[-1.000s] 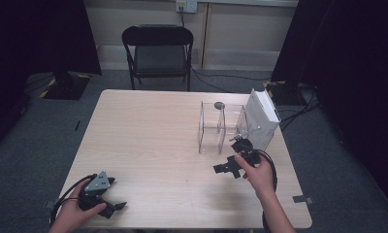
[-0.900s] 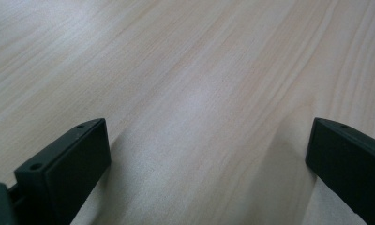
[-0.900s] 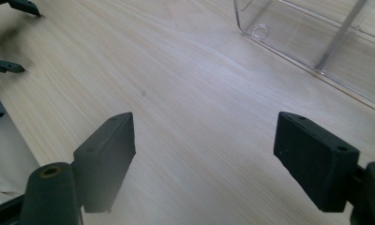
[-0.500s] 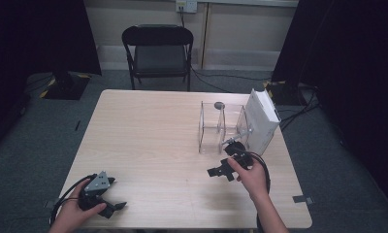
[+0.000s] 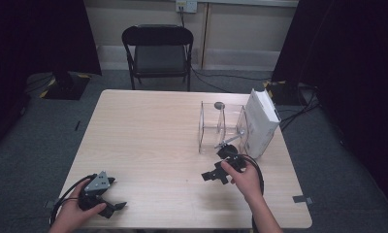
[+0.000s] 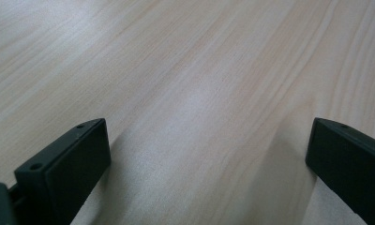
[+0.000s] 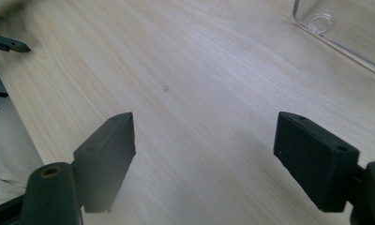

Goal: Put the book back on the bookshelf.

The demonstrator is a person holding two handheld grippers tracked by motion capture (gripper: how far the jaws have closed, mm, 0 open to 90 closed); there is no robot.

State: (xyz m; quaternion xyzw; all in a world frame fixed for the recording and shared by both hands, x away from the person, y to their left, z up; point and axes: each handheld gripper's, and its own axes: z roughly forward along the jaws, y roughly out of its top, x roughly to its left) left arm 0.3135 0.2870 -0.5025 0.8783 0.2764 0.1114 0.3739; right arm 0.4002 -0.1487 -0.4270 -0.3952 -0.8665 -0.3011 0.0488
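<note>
Pale wood-grain laminate covers the table [image 5: 148,141], smooth and matte. Near its far right stands a clear acrylic rack [image 5: 220,127] with thin upright panels; what it holds is unclear. A white boxy object [image 5: 260,124] leans just beside it. The right gripper [image 5: 216,175] lies near the rack, jaws wide and empty. The left gripper [image 5: 109,208], at the near left edge, is likewise spread wide over bare wood.

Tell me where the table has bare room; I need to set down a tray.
Free: the table's whole left and middle, from the far edge down to the left gripper. Crowded: the right side, with the clear stand, white box and right gripper.
</note>
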